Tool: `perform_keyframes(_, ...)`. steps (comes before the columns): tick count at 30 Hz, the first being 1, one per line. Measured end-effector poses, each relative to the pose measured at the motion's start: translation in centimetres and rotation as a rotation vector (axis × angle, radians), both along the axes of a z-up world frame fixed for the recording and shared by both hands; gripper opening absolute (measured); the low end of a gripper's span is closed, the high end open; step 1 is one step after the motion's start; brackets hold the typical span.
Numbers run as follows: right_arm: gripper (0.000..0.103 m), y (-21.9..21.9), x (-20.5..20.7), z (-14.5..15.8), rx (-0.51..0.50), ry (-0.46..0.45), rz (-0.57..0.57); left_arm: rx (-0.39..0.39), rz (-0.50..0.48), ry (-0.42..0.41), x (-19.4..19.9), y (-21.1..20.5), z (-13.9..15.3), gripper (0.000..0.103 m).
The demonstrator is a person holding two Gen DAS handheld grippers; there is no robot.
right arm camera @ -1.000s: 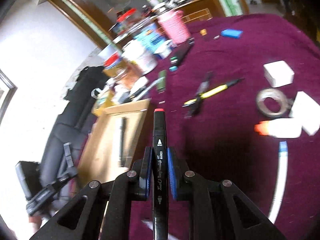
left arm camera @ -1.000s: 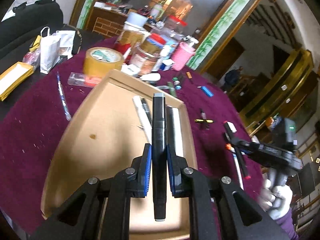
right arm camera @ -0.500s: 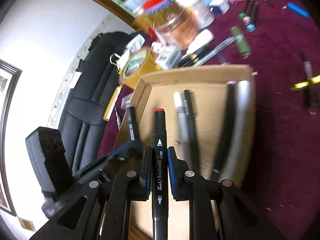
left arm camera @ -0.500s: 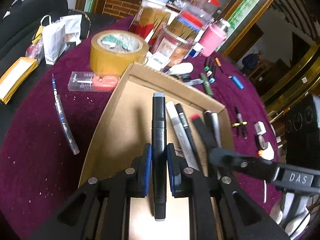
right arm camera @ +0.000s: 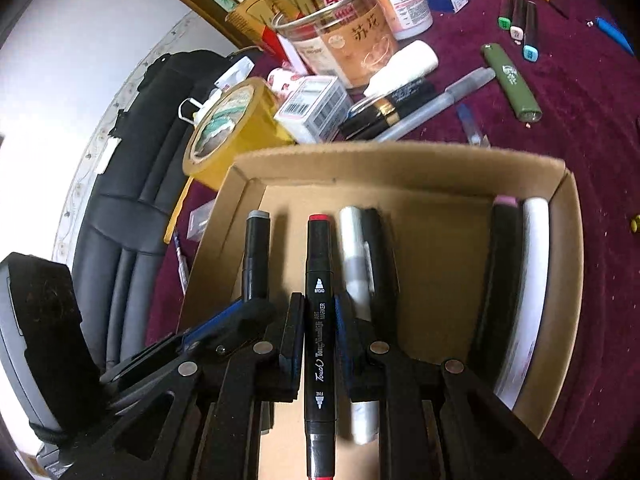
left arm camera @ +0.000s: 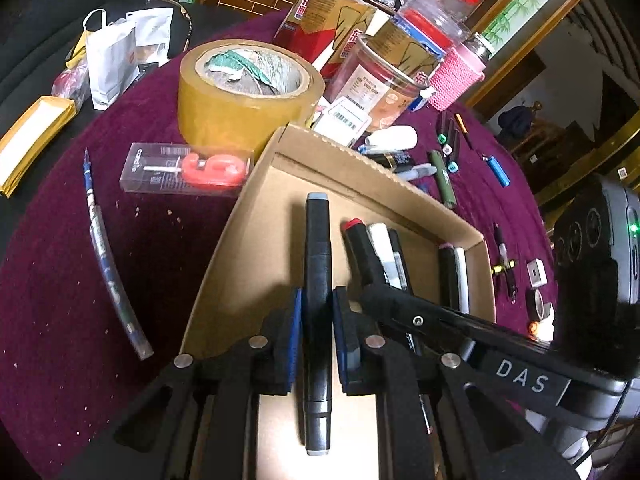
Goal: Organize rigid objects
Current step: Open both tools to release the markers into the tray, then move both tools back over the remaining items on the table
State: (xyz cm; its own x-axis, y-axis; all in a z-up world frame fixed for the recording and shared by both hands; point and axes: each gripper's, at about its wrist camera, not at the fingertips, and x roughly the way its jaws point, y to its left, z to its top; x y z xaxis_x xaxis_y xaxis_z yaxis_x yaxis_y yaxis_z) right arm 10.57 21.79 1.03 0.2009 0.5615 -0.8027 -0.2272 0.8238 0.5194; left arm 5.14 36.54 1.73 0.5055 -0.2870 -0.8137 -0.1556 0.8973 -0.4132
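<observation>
Left wrist view looks down into a shallow brown cardboard tray [left arm camera: 256, 216] on a desk covered in purple cloth [left arm camera: 60, 264]; the left tongs [left arm camera: 318, 316] are pinching a black marker with a grey cap [left arm camera: 318, 264] at mid-barrel, blue pads tight on both sides, the marker pointing forward over the tray's floor; whether it touches the floor I cannot tell; just to its right the right tongs [left arm camera: 362, 268] reach in from the side, lettered "DAS" on the arm, carrying a black marker with a red cap [left arm camera: 358, 240]; more pens lie beyond it, a white-and-black pair [left arm camera: 390, 252] and a black and a white one against the right wall [left arm camera: 454, 276]; outside the tray stand a wide roll of brown packing tape [left arm camera: 248, 92], a clear packet with a red hook [left arm camera: 188, 168] and a long blue pen [left arm camera: 108, 256] on the cloth; right wrist view shows the right tongs [right arm camera: 320, 328] pressed onto the red-capped marker [right arm camera: 319, 304], printed "Touch", held parallel to the tray's length over the tray [right arm camera: 568, 280]; the grey-capped marker [right arm camera: 256, 256] sits just to the left in the left tongs [right arm camera: 240, 320]; a silver pen [right arm camera: 356, 264] lies on the other side, touching a black one.
</observation>
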Motion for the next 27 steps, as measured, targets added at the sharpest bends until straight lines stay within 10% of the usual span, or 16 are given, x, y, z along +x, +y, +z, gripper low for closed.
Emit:
perform_keyframes(7, 0.029, -1.6, 0.5, 0.7, 0.007, -0.042, -0.031, -0.082, 0.032, -0.034, -0.2, 0.4, 0.7, 0.033)
perform_keyframes(12, 0.048, -3.9, -0.9, 3.1, 0.040, -0.116, -0.017, -0.134, 0.056, -0.091, -2.2, 0.5, 2.6, 0.077)
perform_keyframes(27, 0.093, -13.8, -15.1, 13.0, -0.217, -0.800, -0.124, 0.171, 0.027, -0.505, -14.1, -8.5, 13.5, 0.082)
